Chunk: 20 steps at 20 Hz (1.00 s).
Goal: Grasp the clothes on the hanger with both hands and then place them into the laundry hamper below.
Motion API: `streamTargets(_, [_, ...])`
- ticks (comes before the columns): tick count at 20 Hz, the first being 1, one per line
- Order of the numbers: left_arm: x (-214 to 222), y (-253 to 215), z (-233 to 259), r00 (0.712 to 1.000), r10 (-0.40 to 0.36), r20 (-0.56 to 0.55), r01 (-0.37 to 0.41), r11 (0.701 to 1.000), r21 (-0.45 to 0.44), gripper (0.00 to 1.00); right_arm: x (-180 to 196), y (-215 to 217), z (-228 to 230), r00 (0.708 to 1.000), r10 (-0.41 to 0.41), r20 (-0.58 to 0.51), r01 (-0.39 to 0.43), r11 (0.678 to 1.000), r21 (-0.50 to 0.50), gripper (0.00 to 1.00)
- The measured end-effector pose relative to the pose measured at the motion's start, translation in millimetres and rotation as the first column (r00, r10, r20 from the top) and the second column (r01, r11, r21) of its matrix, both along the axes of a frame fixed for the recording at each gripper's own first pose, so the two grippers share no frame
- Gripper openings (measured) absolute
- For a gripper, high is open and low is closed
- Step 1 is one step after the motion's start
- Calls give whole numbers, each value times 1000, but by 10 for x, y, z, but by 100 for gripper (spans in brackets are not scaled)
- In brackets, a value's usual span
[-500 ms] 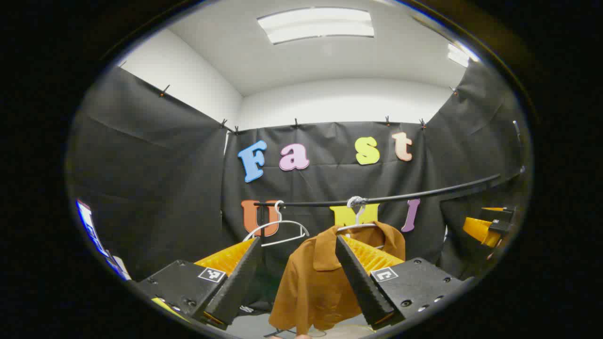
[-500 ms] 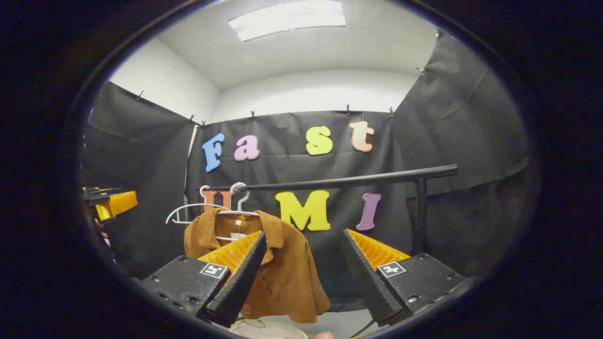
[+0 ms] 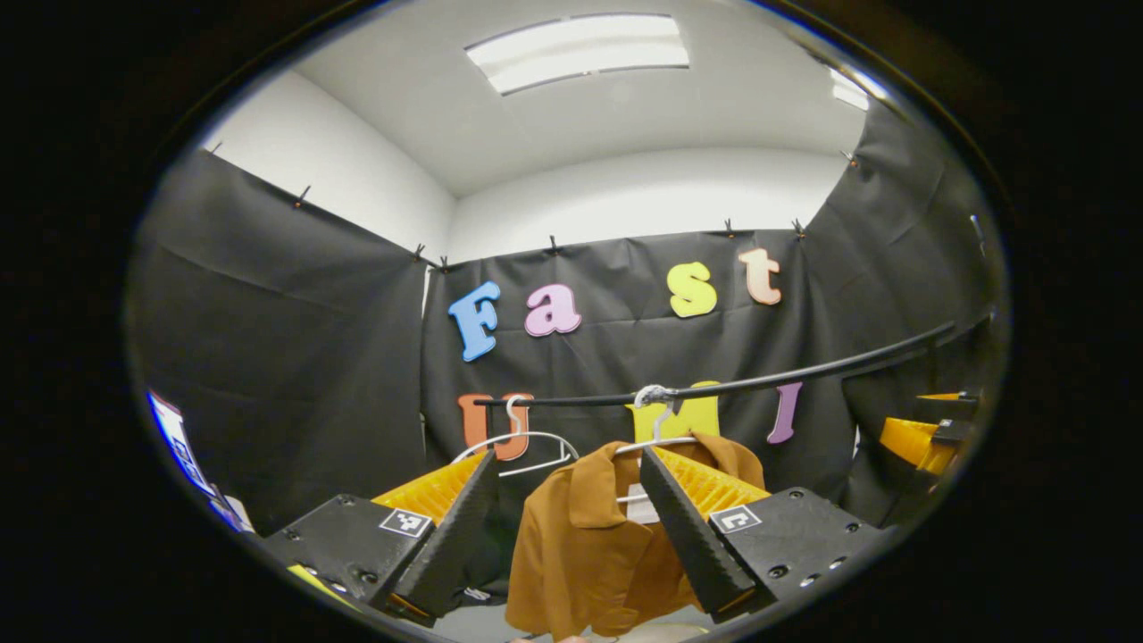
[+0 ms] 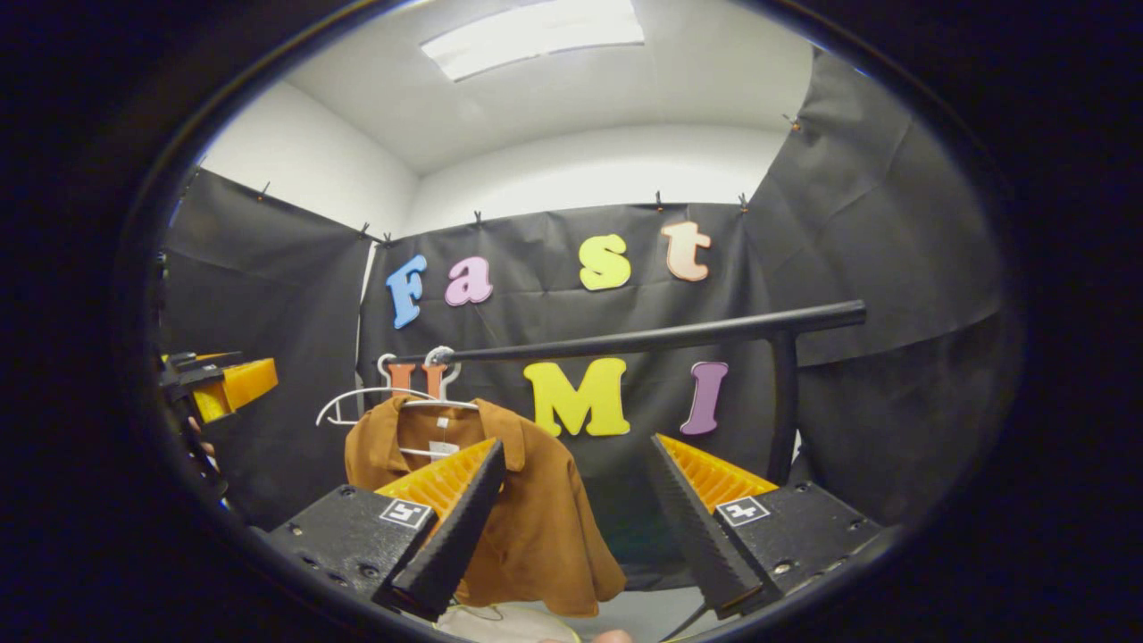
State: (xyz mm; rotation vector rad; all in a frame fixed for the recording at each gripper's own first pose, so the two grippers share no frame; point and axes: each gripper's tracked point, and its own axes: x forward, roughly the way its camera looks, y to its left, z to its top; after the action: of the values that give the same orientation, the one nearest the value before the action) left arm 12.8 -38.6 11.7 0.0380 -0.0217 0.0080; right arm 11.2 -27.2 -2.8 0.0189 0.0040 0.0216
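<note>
Brown fabric identifies the shirt [image 3: 589,545], which hangs from a white hanger [image 4: 429,404] on the black rail [image 4: 643,339], ahead of both tools and touched by neither; a second, bare hanger [image 3: 518,442] hangs beside it. The left gripper [image 3: 567,527] and the right gripper [image 4: 571,527] are both spread wide and grasp nothing, presumably so each can take one side of the garment; a pale rim [image 4: 500,625] below may be the hamper, but this cannot be confirmed.
</note>
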Motion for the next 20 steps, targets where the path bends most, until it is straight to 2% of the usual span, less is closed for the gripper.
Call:
streamTargets(6, [170,156,-92,999,-51,1,51,999,19,99,156,152,-148,998,-65,-19,65,998,18,100])
streamTargets(13, [340,197,-518,989,-120,-89,119,993,-20,99,384,388,-471,991,-99,-88,100,995,10,99])
streamTargets(17, [427,165,-799,977,-174,-120,165,983,-75,99,551,558,-730,984,-106,-144,109,994,11,99])
streamTargets(20, [500,125,-1185,954,-222,-201,197,971,-136,99,649,717,-941,977,-101,-188,105,994,16,100])
